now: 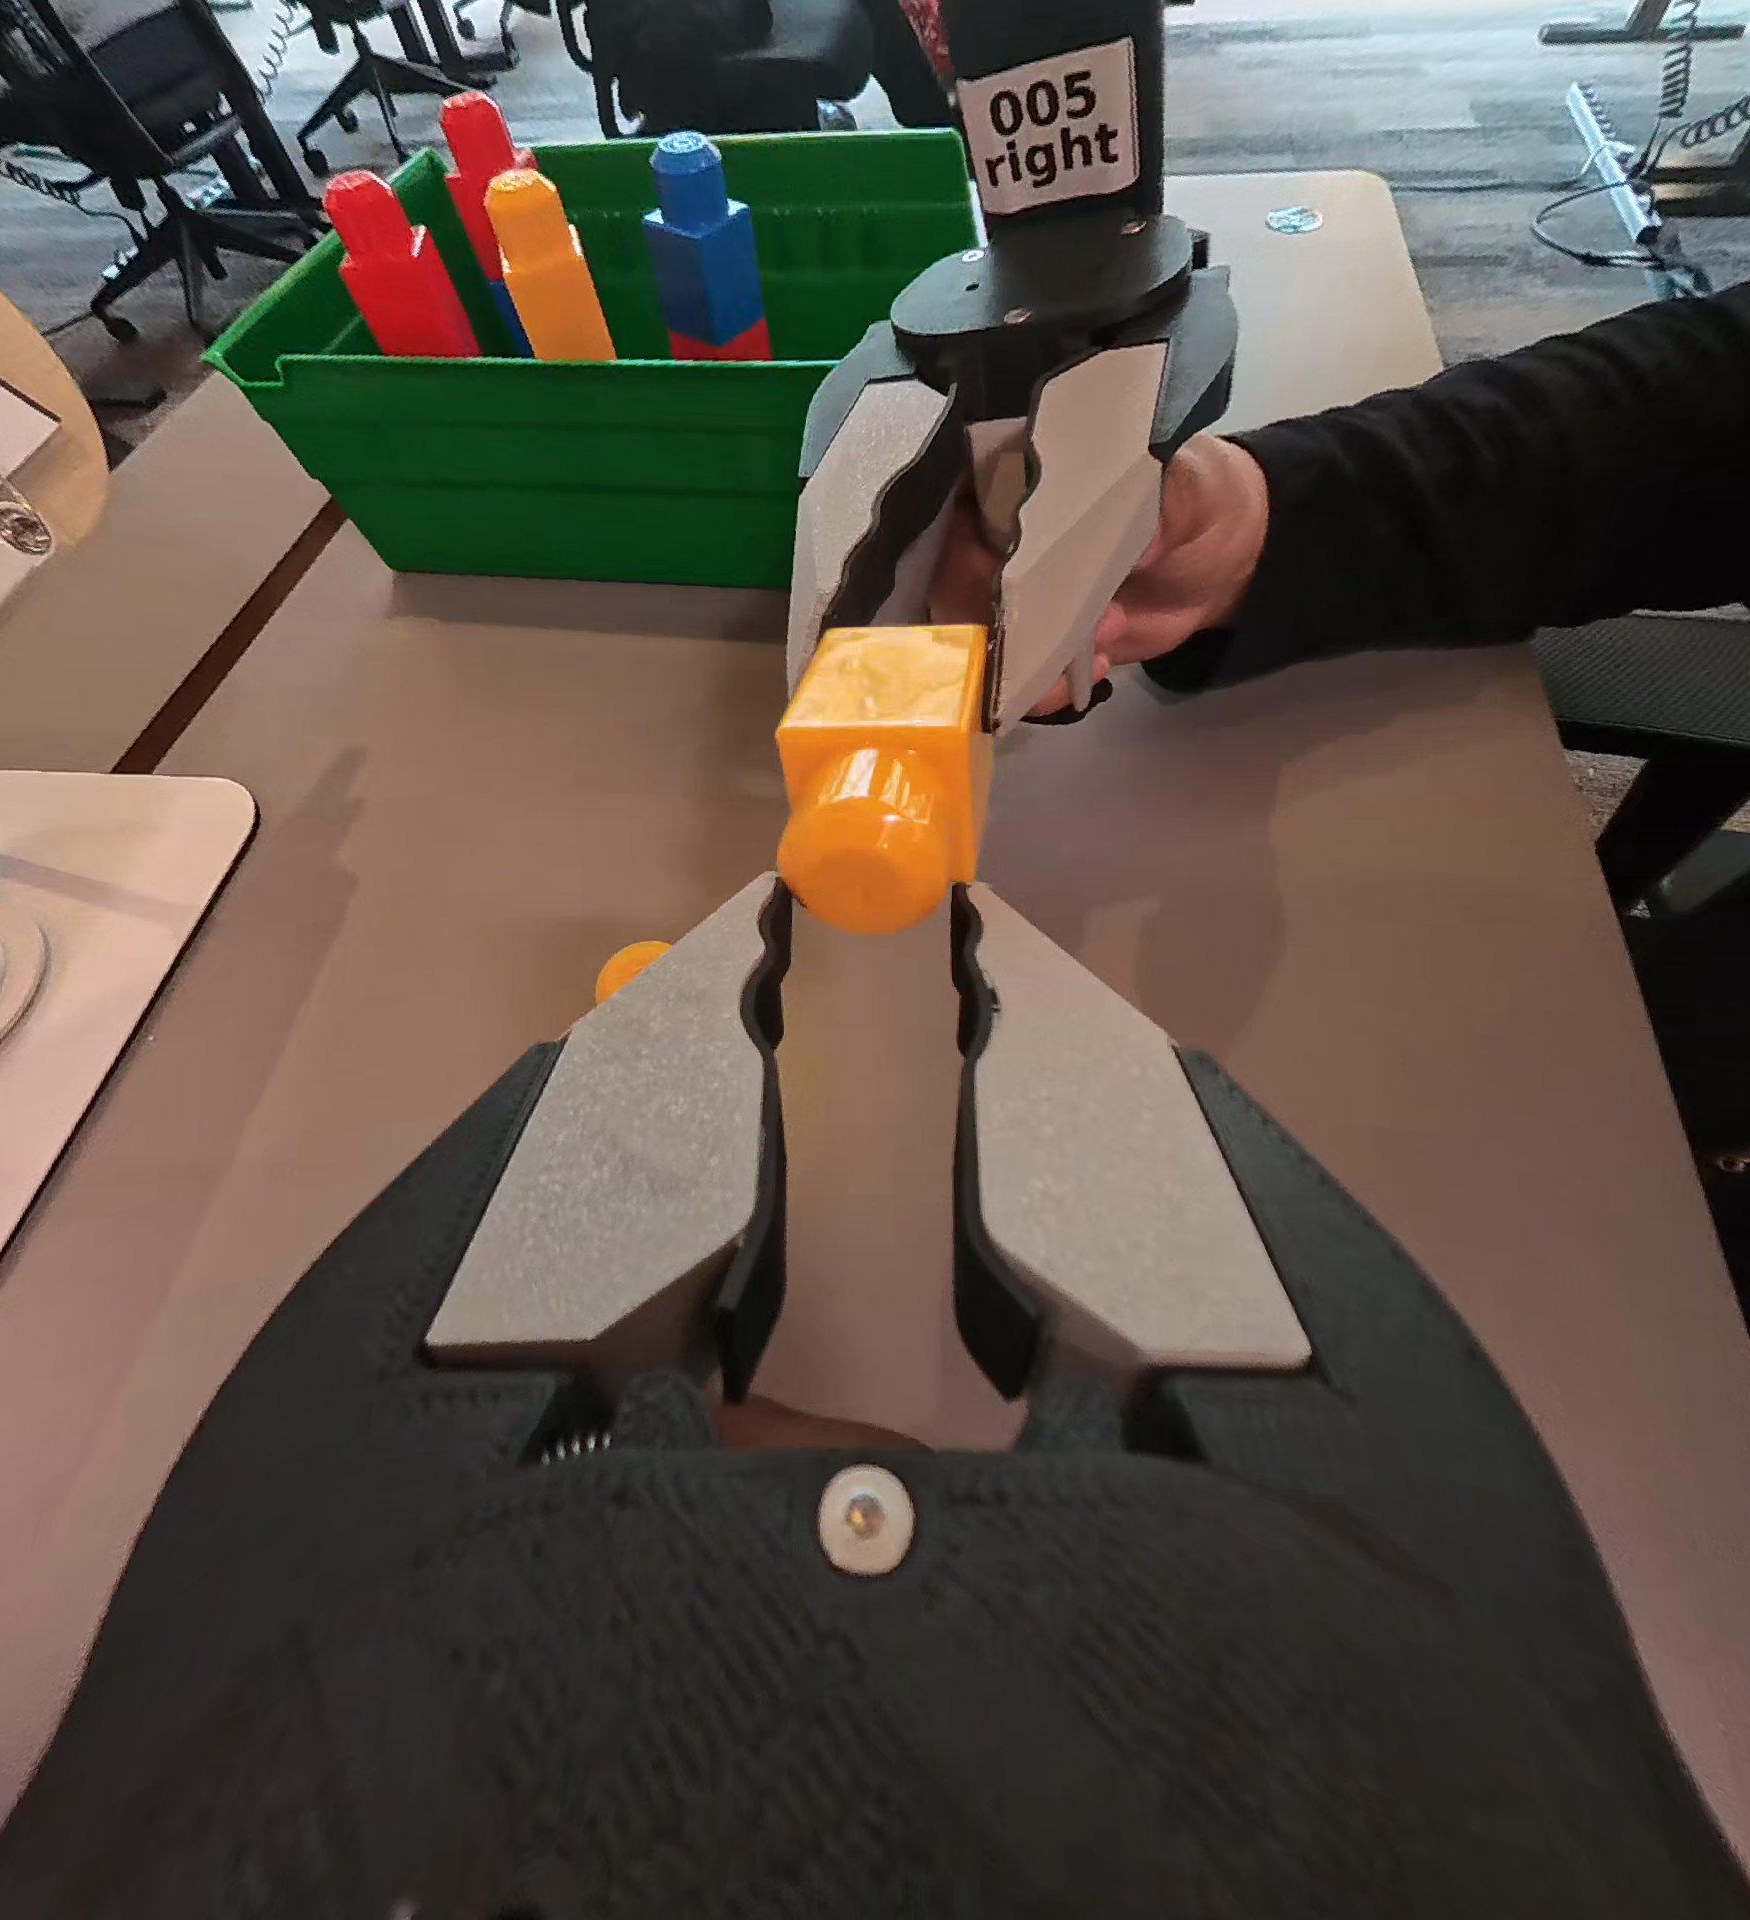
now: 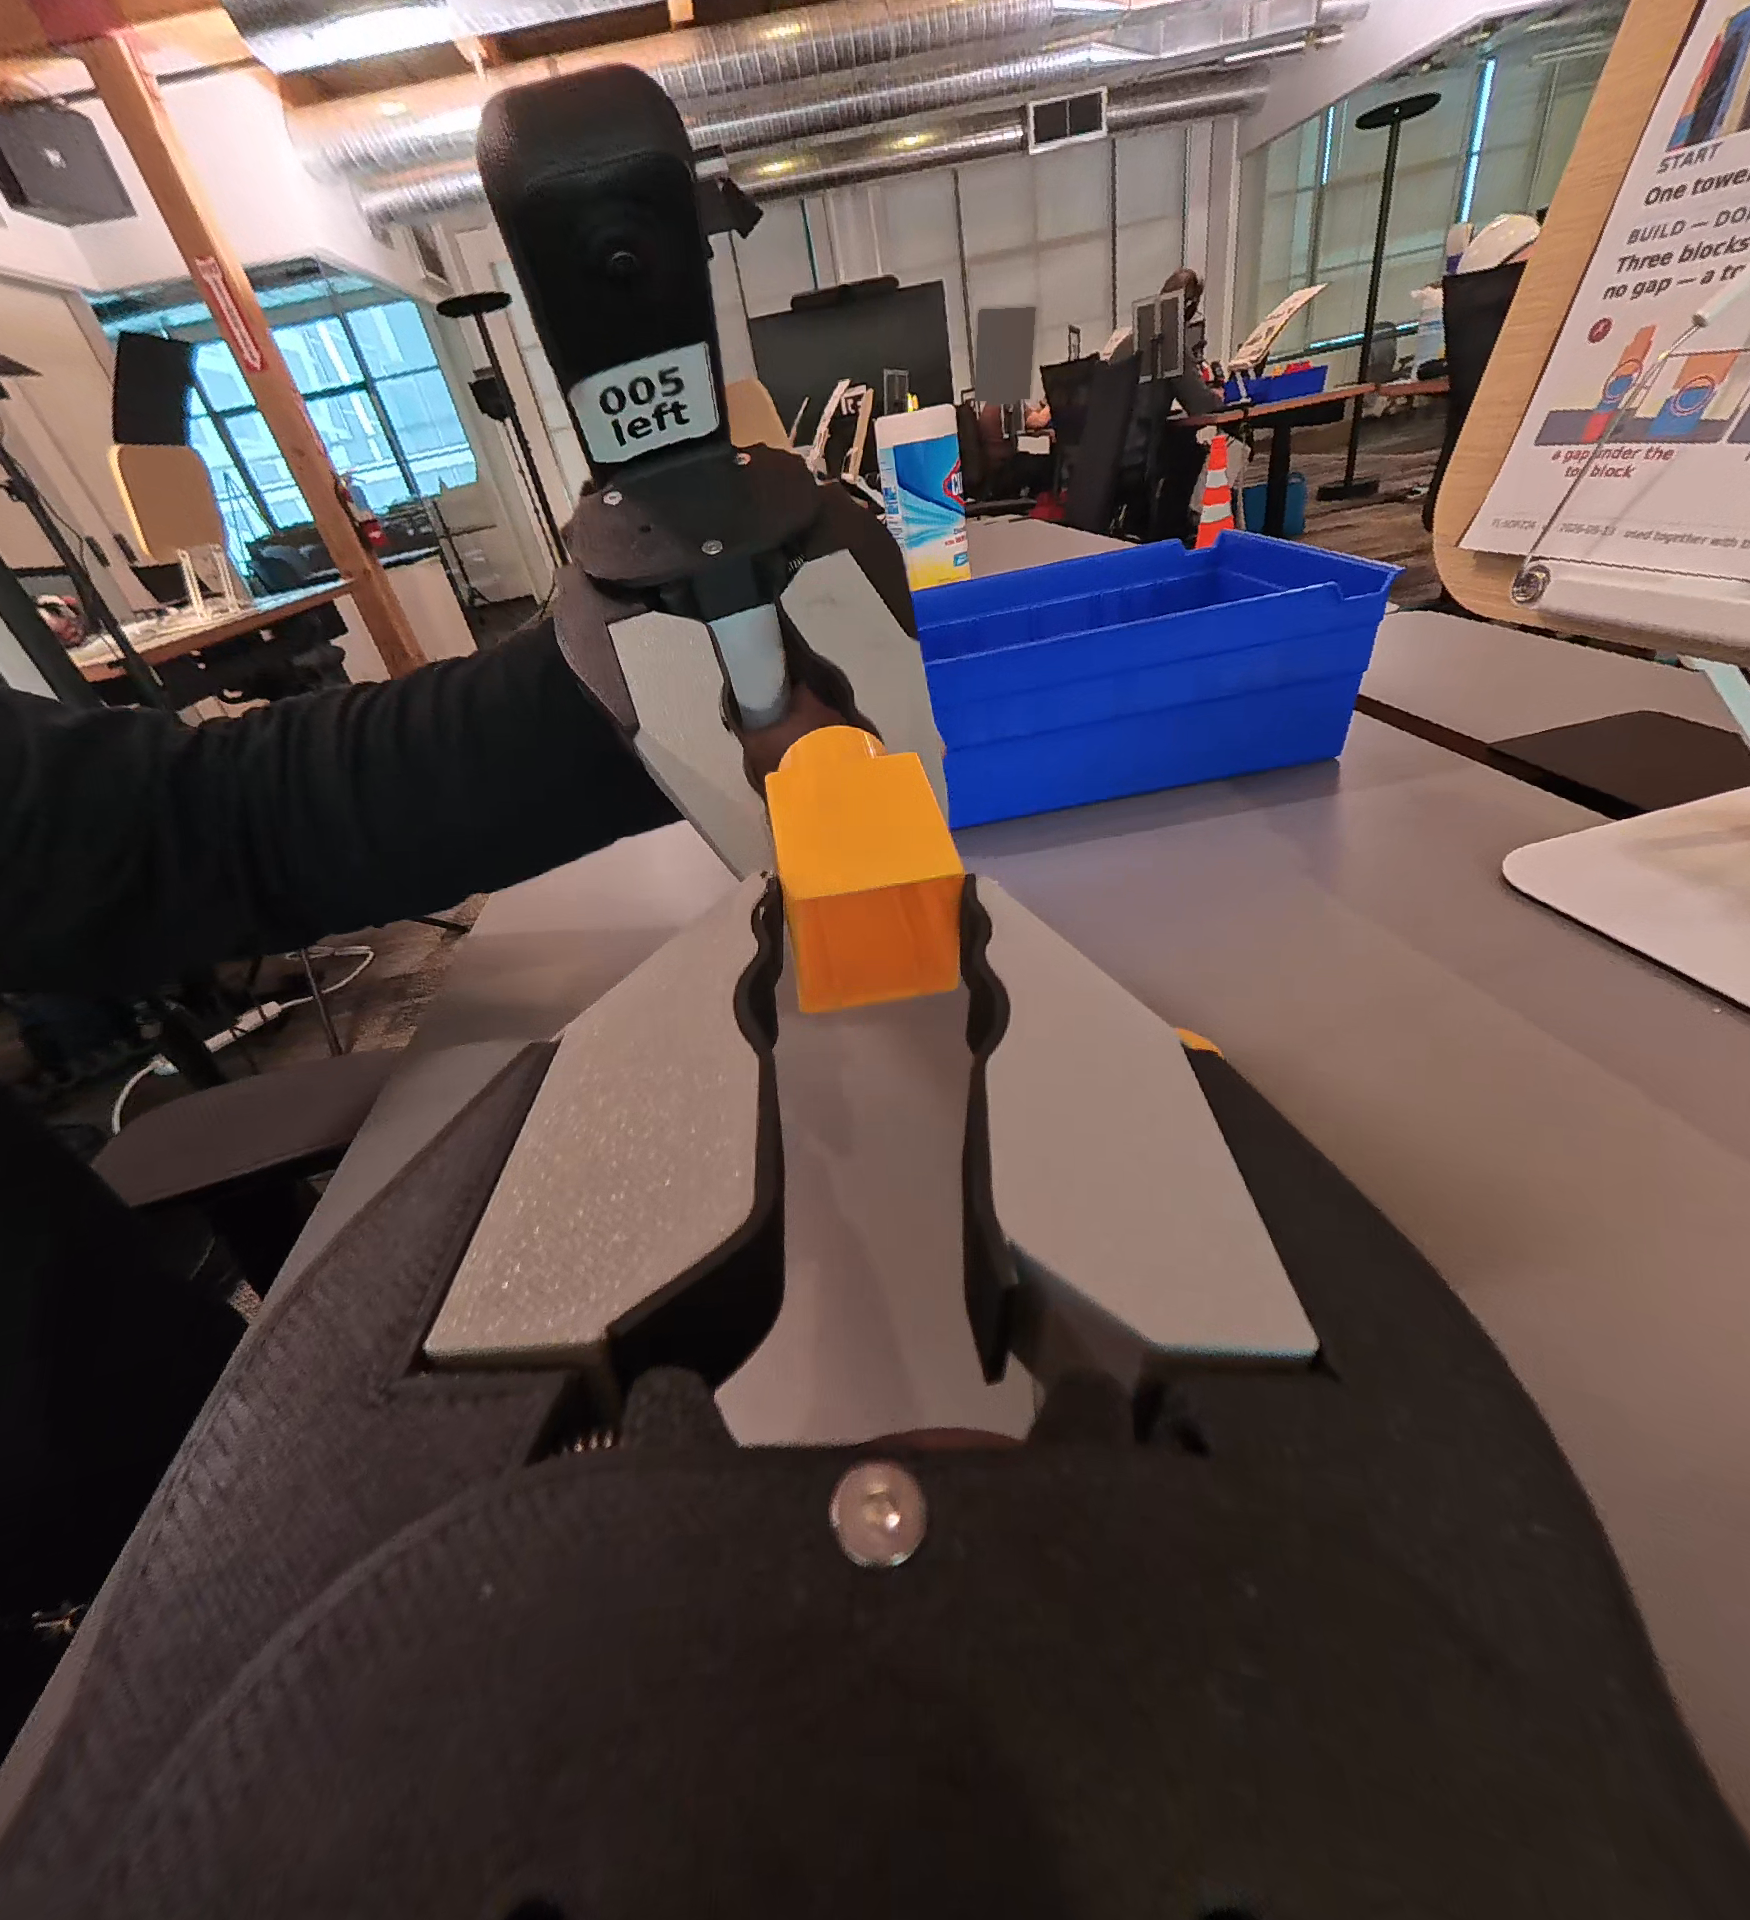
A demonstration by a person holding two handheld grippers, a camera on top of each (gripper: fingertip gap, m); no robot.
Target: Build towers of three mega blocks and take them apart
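Holding an orange block (image 2: 871, 914) in mid-air above the table (image 1: 1266, 935), the right gripper (image 2: 869, 935) has both pads pressed on the body, stud aimed at the left gripper (image 1: 866, 935). Left jaws stand narrow around the stud tip; contact unclear. Second orange block (image 1: 632, 966) lies on the table beside the left finger. Judgement: regrip the body squarely, keep axes aligned. Finished towers (image 1: 538, 270) stand in the green bin (image 1: 559, 447).

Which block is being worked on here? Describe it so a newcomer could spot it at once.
Start at the green plastic bin at the desk's far edge and come forward. The glossy orange single-stud block is held above the desk in the right gripper, stud toward the left gripper; every other tower stands inside the bin.
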